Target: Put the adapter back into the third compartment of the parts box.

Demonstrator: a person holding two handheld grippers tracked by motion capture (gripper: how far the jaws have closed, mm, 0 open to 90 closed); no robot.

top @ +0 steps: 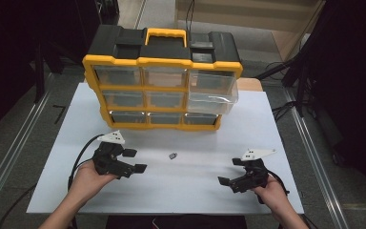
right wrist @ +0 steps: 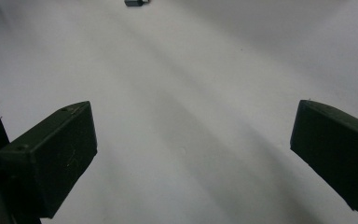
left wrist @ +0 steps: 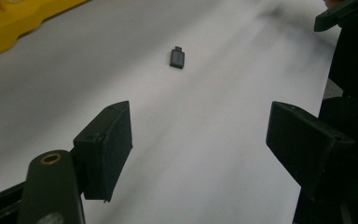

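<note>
Both grippers rest low on the white table (top: pixel 267 119), jaws apart and empty: the left gripper (top: pixel 136 161), the right gripper (top: pixel 230 171). Between them, slightly farther, lies a small dark plug (top: pixel 172 155), touching neither. Beyond stands the yellow organizer (top: pixel 162 62).

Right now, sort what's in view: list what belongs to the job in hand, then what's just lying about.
Job in hand:
- small dark adapter, lying loose on the table
- left gripper, open, empty
- right gripper, open, empty
- yellow-and-black drawer organizer, one clear drawer pulled out

Lying about:
- white table
</note>
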